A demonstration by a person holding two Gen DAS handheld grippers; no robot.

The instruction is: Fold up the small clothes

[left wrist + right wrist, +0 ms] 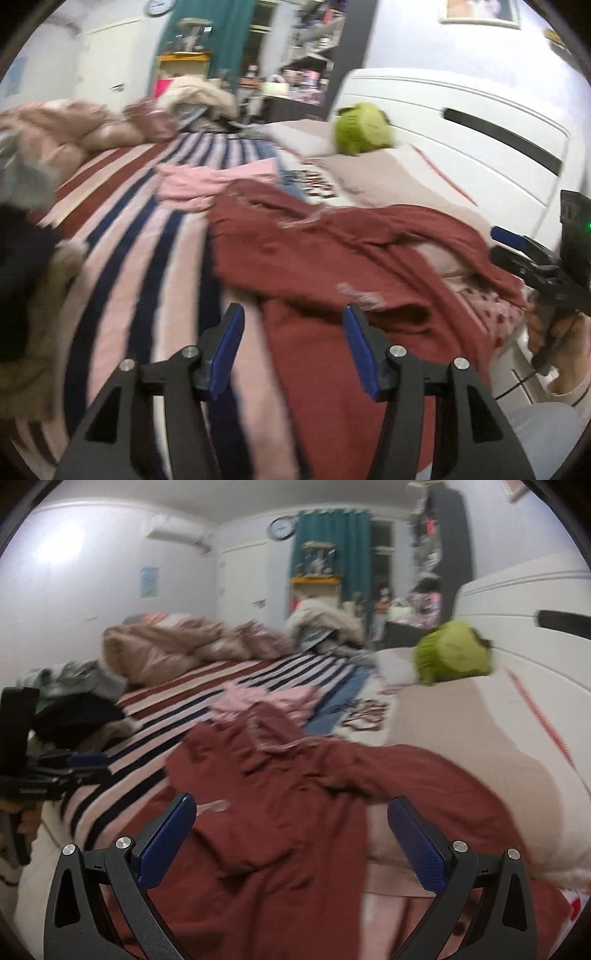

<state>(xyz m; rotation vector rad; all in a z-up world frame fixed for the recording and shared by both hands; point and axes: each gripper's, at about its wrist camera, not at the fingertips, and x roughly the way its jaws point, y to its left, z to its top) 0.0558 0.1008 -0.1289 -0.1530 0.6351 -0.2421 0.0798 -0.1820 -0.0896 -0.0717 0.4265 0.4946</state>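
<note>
A dark red top [332,258] lies crumpled on the striped bed [129,229], with a pink cloth [207,181] just behind it. The left tongs [291,347] are apart, with nothing in them, over the near edge of the red top. The right tongs [291,834] are wide apart and empty too, above the same top. To do this well, I think each should pinch one corner or edge, then pull the top flat before folding. Grabbing a thick bunch would make a messy fold.

Both views motion-blurred; dark red garment [295,794] cut off at bottom edge; shelf clutter [310,44] unreadable.
</note>
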